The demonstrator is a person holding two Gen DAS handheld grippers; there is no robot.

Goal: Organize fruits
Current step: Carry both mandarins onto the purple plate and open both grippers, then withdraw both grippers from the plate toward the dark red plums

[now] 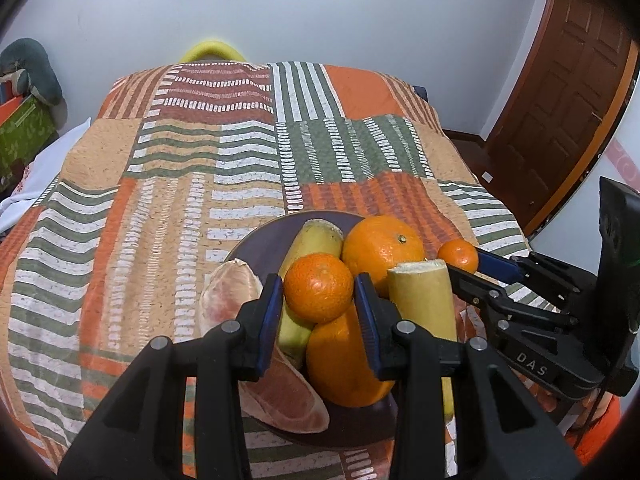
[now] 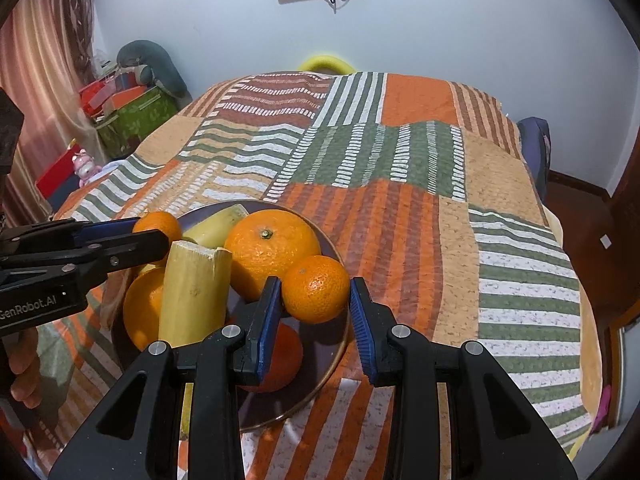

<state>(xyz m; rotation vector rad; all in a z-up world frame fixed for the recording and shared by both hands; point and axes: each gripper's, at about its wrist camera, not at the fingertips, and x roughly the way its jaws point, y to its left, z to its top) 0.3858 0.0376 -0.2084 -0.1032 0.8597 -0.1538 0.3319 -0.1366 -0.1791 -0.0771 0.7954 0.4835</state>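
A dark plate on the patchwork bedspread holds two big oranges, banana pieces and peeled pomelo segments. My left gripper is shut on a small tangerine over the plate's middle. It enters the right wrist view from the left as the left gripper with its tangerine. My right gripper is shut on another tangerine above the plate's right side. The left wrist view has the right gripper at the right.
The bedspread stretches away beyond the plate and to its right. A wooden door stands at the right. Boxes and a stuffed toy sit at the left by a curtain. A hand holds the left gripper.
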